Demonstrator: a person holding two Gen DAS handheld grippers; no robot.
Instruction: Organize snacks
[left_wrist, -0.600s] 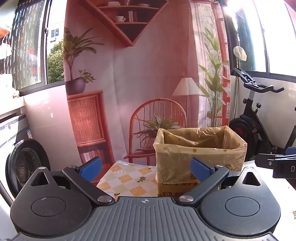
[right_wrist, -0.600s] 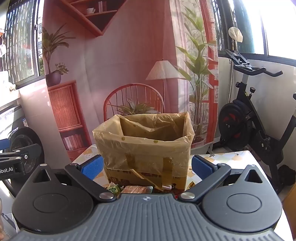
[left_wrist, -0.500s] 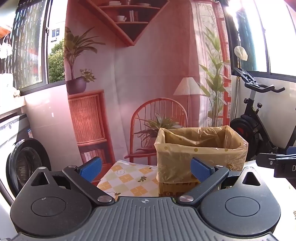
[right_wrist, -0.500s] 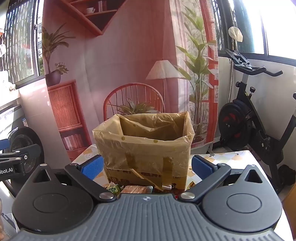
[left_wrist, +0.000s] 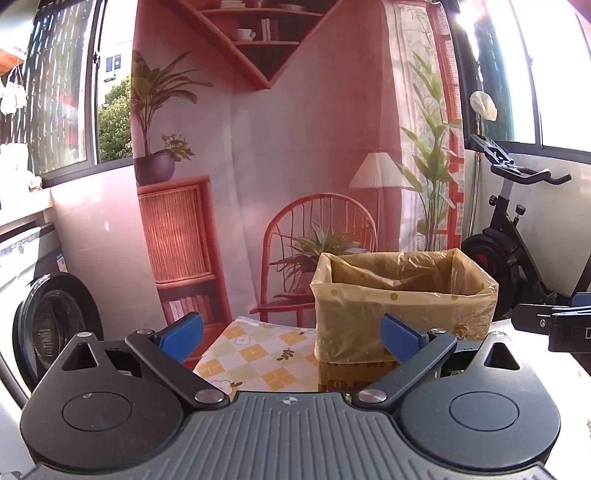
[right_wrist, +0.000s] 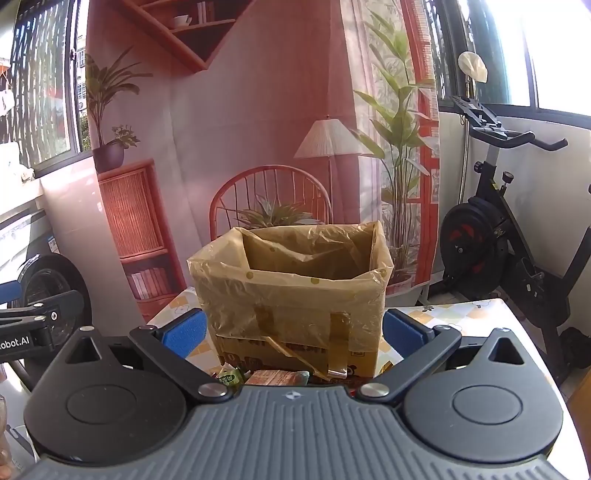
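Observation:
A cardboard box lined with a yellowish plastic bag (right_wrist: 291, 288) stands on the table with a checked cloth (left_wrist: 258, 354). The same box (left_wrist: 402, 306) sits to the right of centre in the left wrist view. Small snack packets (right_wrist: 258, 376) lie at the box's foot, mostly hidden behind my right gripper's body. My right gripper (right_wrist: 291, 332) faces the box, open wide, nothing between its blue pads. My left gripper (left_wrist: 291, 332) is also open and empty, pointing at the table left of the box. The right gripper's side (left_wrist: 554, 321) shows at the far right of the left wrist view.
A printed backdrop of a room (left_wrist: 295, 147) hangs behind the table. An exercise bike (right_wrist: 509, 229) stands to the right, a washing machine (left_wrist: 48, 325) to the left. The left gripper's arm (right_wrist: 33, 321) shows at the right wrist view's left edge.

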